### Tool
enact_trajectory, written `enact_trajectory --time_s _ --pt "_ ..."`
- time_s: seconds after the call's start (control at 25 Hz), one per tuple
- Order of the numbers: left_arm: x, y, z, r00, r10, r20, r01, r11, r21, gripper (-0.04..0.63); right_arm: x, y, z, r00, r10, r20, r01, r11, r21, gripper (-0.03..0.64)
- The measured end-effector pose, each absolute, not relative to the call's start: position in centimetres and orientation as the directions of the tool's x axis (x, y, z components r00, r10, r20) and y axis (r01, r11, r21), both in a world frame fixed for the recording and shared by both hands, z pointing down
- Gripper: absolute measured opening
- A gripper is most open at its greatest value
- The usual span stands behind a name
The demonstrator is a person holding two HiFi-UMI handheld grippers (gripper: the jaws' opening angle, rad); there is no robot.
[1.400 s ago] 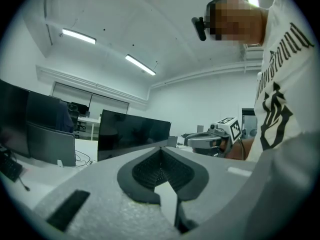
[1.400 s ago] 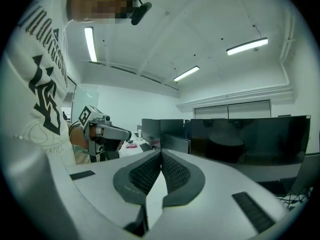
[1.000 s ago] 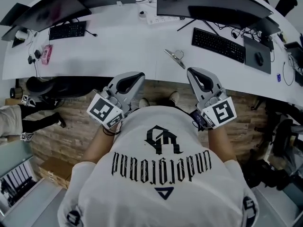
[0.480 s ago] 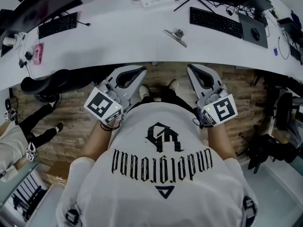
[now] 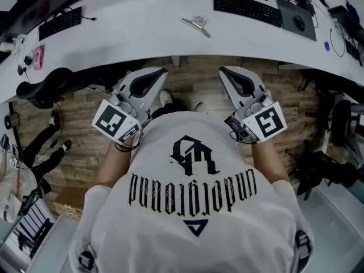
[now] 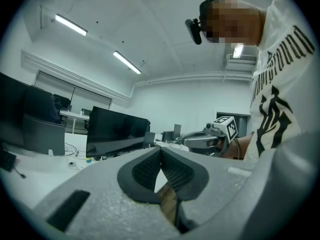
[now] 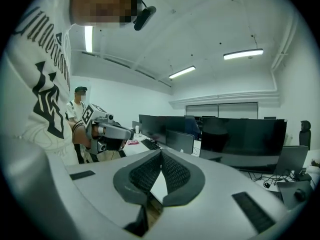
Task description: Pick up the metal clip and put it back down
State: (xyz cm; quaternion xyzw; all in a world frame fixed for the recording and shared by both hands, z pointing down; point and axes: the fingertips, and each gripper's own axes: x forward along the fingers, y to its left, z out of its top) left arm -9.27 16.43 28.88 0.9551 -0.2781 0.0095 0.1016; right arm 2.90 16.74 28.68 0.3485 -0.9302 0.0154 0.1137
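The metal clip (image 5: 195,24) lies on the white desk (image 5: 142,38), silver with its wire handles spread, near the desk's front edge. Both grippers hang over the wooden floor, short of the desk and well apart from the clip. My left gripper (image 5: 161,71) is shut, its pads meeting with nothing between them (image 6: 160,149). My right gripper (image 5: 224,71) is also shut and empty (image 7: 161,153). Each gripper view shows the other gripper off to its side, and the clip is hidden in both.
On the desk are a black keyboard (image 5: 247,8), a mouse on a dark pad (image 5: 300,23), another keyboard (image 5: 60,23) and a pink object (image 5: 38,56). A black chair (image 5: 42,90) sits under the desk's left part. Another person (image 7: 77,104) stands behind. Monitors (image 7: 240,139) line the desks.
The desk and clip have slid toward the top of the head view as I backed away. Both grippers stay shut and empty in front of my body.
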Motion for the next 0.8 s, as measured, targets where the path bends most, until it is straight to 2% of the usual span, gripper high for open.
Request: enact_trajectory --time_s 0.4,0.8 --pt "-3.0 21.9 28.5 0.81 -0.583 0.066 -0.585 -0.794 0.165 0.014 8.4 22.4 29.0 -0.782 -0.587 0.209 -0.593 0.804 0.04 0.014" --pt "0.9 24.7 28.8 0.806 -0.587 0.072 -0.59 -0.788 0.177 0.014 11.5 25.2 29.0 -0.8 -0.565 0.202 -0.57 0.821 0.039 0.014"
